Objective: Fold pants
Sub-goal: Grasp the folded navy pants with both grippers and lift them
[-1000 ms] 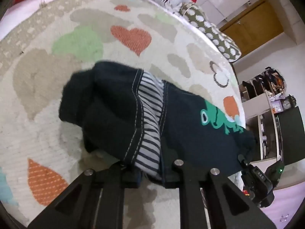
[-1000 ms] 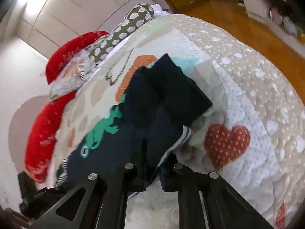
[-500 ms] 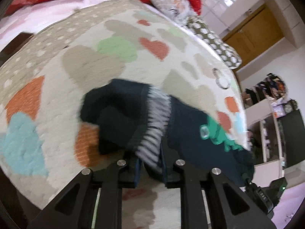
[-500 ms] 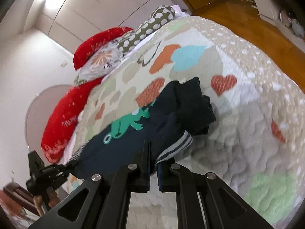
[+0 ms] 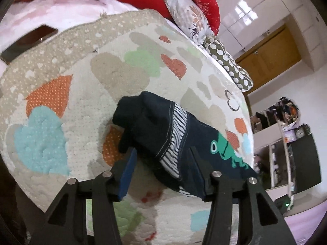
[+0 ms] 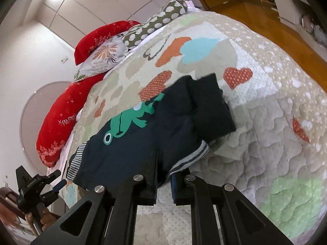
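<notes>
The pants point(image 5: 163, 134) are lying bunched on the quilt point(image 5: 85, 94), long axis running between the two tongs, the right tongs point(image 6: 164, 180) clenching the striped waistband edge while the left tongs point(image 5: 161, 175) are opening, cloth loose between them.

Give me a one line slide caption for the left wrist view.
Left gripper jaws opening around the striped waistband of the dark frog-print pants lying folded on the heart-patterned quilt.
</notes>
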